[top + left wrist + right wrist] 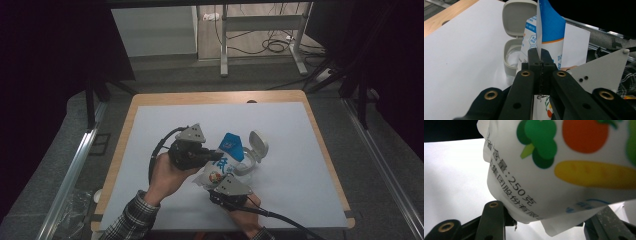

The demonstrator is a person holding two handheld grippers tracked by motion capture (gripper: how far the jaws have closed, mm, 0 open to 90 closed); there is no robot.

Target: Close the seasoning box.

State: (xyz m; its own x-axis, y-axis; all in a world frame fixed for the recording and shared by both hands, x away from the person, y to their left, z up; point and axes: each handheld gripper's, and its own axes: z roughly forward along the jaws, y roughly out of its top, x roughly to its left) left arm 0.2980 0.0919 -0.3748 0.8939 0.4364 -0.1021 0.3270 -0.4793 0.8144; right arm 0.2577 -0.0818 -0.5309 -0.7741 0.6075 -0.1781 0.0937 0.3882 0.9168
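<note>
Seen from above, left to right: a plaid sleeve (131, 216) enters at the lower left; the left hand (165, 177) bears the left gripper (216, 156), whose jaws are clenched flat on the upper side edge of a white-and-blue pouch (224, 167); in the left gripper view the black pads (540, 65) pinch the pouch's thin seam beneath its blue top, which carries an orange stripe and small blue printing too fine to read. Just beside the pouch, to the right, stands a small white container (248, 162) with its hinged lid (258, 144) flipped up. The right gripper (218, 187) sits below the pouch, its jaws about the bag's lower corner; whether the pads press on it cannot be told. In the right gripper view the pouch (564, 170) shows printed vegetables (green broccoli, an orange round, a yellow shape) and dark characters with "250". All rest on a white mat (300, 150) covering a wooden table (150, 98); cables (272, 46) lie on the floor beyond.
</note>
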